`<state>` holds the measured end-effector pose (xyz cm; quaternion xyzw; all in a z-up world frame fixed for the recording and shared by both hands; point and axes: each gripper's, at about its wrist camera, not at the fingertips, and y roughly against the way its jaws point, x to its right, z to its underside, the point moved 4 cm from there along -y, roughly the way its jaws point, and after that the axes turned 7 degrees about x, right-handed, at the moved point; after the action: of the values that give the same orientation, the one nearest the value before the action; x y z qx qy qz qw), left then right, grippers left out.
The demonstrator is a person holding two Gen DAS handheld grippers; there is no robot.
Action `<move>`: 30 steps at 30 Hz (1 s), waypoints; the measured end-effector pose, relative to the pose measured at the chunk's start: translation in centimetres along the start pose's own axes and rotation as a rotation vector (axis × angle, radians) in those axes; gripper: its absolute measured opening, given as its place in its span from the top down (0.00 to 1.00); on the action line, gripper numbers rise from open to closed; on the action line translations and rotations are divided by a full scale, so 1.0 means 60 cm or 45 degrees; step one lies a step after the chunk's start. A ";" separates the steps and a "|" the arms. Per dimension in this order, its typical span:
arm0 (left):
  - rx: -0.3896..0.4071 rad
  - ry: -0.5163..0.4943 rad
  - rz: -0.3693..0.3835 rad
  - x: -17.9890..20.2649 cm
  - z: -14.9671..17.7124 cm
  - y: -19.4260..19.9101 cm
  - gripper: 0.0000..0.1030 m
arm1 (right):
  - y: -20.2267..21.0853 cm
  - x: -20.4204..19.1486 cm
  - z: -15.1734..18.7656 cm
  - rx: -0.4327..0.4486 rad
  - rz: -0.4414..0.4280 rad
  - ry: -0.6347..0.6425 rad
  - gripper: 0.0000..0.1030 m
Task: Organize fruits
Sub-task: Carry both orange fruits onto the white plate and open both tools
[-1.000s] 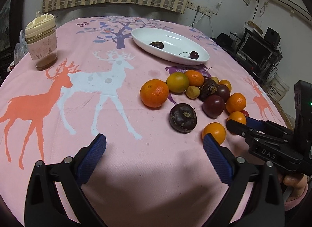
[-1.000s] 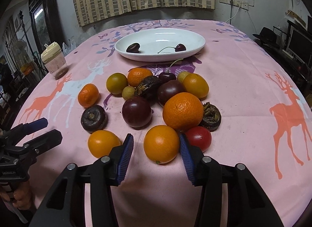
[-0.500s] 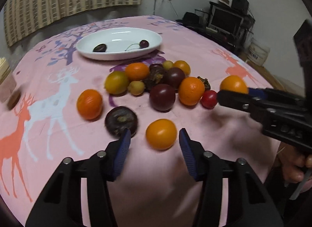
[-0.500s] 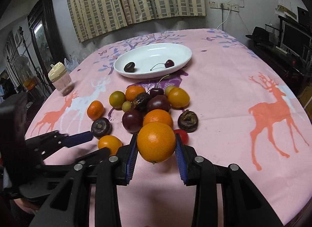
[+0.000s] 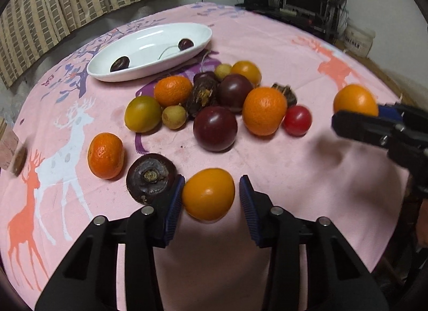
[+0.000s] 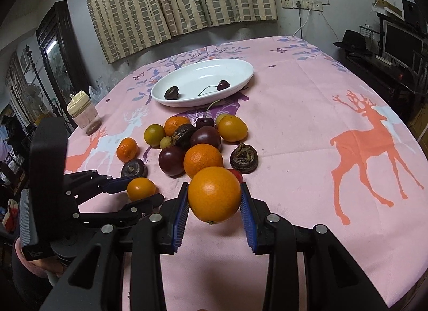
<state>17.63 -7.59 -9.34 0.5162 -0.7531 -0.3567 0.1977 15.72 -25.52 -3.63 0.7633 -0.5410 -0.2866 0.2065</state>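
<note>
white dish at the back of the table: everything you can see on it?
The white dish is a shallow oval with a glossy, ceramic-looking finish. It sits flat on the pink deer-print tablecloth beyond the fruit pile, clear of both grippers. Inside lie two dark cherries, apart from each other; the right one has a long curved stem. The rest of the bowl is bare. A loose cherry stem on the cloth reaches near its front rim.

Dim indoor light, soft shadows, glare streaks on white dish (image 5: 149,51), fisheye bending + dark vignette at edges
</note>
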 end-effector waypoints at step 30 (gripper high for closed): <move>-0.089 0.351 -0.110 -0.302 -0.299 -0.262 0.65 | -0.413 -0.021 -0.279 -0.229 0.019 0.133 0.63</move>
<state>46.64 -0.26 -7.72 0.5850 -0.6830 -0.3167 0.3015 44.00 -16.10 -6.27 0.7515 -0.5071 -0.2923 0.3043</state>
